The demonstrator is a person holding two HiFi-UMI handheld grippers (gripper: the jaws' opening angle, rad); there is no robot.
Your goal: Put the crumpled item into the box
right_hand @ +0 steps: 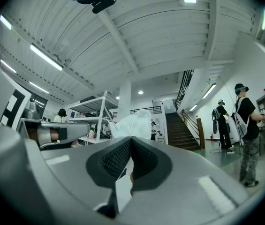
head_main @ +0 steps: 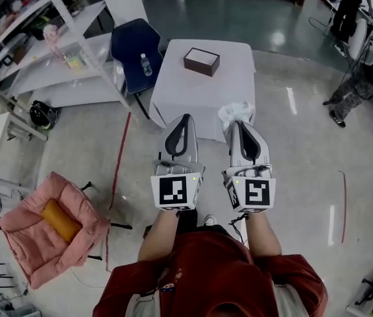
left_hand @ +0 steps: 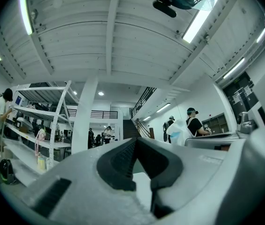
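Note:
A brown box [head_main: 201, 61] with a white inside stands on the far part of a white-clothed table [head_main: 173, 101]. My right gripper [head_main: 235, 124] is shut on a crumpled white item [head_main: 236, 112], which hangs over the table's near right corner. In the right gripper view the crumpled item [right_hand: 133, 123] sticks up past the closed tips of the right gripper [right_hand: 131, 139]. My left gripper [head_main: 185, 117] is beside it at the near table edge, shut and holding nothing. In the left gripper view the left gripper [left_hand: 135, 142] shows its pads meeting with nothing between them.
A dark blue chair [head_main: 135, 45] with a bottle [head_main: 146, 65] stands left of the table, next to white shelving [head_main: 41, 38]. A pink cushioned seat [head_main: 47, 230] is on the floor at the near left. A red line [head_main: 119, 170] runs along the floor. A person [head_main: 361, 65] stands at far right.

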